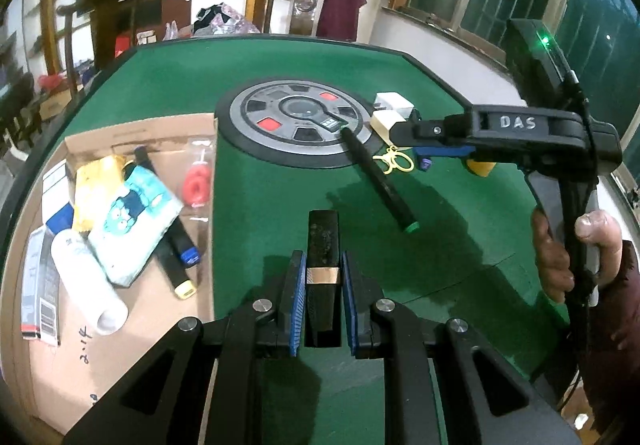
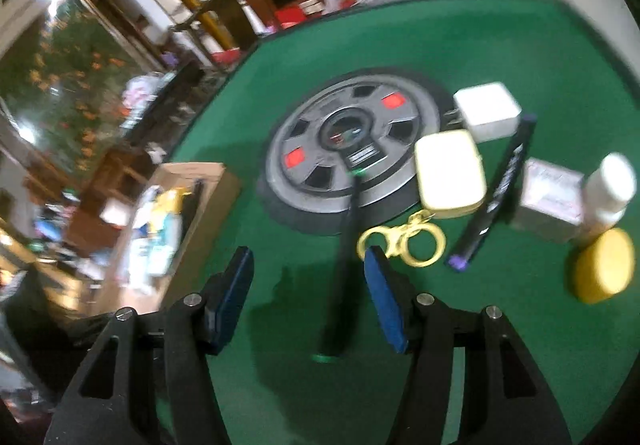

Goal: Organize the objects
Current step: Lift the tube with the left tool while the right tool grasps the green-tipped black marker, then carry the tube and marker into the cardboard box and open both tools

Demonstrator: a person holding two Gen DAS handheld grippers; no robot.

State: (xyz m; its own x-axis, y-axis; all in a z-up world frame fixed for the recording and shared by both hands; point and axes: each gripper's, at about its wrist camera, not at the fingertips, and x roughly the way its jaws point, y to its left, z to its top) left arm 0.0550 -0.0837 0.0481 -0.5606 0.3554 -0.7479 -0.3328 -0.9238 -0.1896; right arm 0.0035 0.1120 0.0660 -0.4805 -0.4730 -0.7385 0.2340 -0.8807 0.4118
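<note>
Several items already in shallow cardboard box (image 1: 160,149), far left on green felt table (image 1: 280,205). Left gripper (image 1: 322,299) clenched on black gold-banded bar (image 1: 322,245). Right gripper (image 2: 310,285) released over green-capped black marker (image 2: 344,257). Yellow keyring (image 2: 404,241), cream case (image 2: 448,173), white charger (image 2: 488,111) still outside box.

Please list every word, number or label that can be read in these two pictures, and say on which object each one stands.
"DAS": on the black body of the right hand-held gripper.
"2.1F", handwritten and uncertain: on the cardboard box.
Print on the white carton in the box: too small to read.
Lettering on the black purple-capped stick: too blurred.
Small label on the round grey disc: unreadable.
</note>
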